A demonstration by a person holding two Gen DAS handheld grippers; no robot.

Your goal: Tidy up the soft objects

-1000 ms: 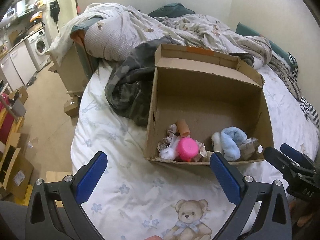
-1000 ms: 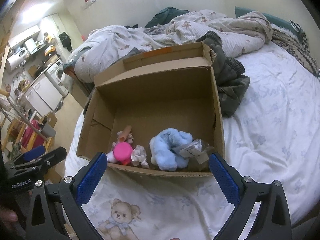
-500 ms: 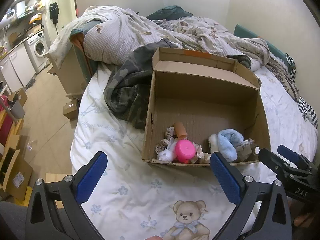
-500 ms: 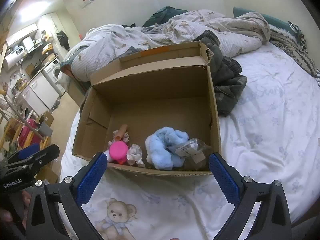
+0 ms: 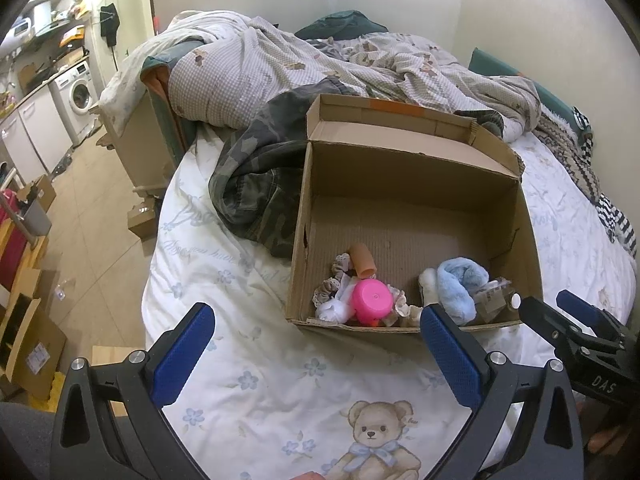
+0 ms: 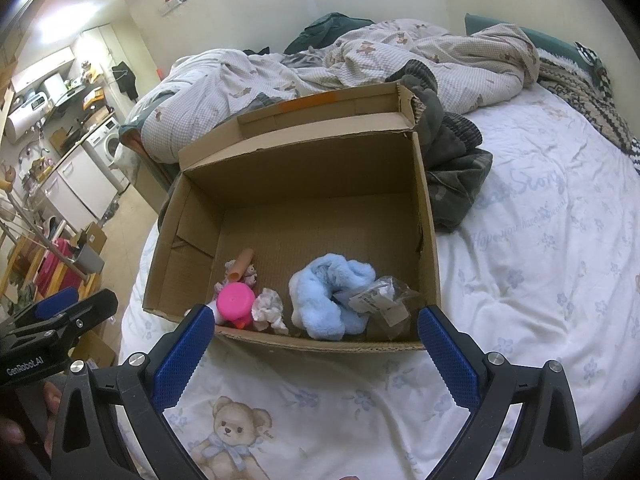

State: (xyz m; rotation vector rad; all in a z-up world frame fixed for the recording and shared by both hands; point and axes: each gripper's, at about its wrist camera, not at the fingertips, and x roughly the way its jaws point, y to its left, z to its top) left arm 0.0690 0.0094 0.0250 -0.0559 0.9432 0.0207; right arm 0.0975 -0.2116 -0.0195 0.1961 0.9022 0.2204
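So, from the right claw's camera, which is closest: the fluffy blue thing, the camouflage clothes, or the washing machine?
1. Fluffy light-blue plush, in the cardboard box's near end, just ahead of the right claw.
2. Crumpled camouflage clothes, right of the box.
3. White washing machine, far left.

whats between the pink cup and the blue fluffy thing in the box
In the right wrist view, a crumpled white lacy cloth lies between the pink cup and the blue fluffy toy, near the box's front wall.

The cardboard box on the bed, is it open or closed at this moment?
Open. The cardboard box has its flap folded back, and the blue fluffy toy and pink cup inside show from above.
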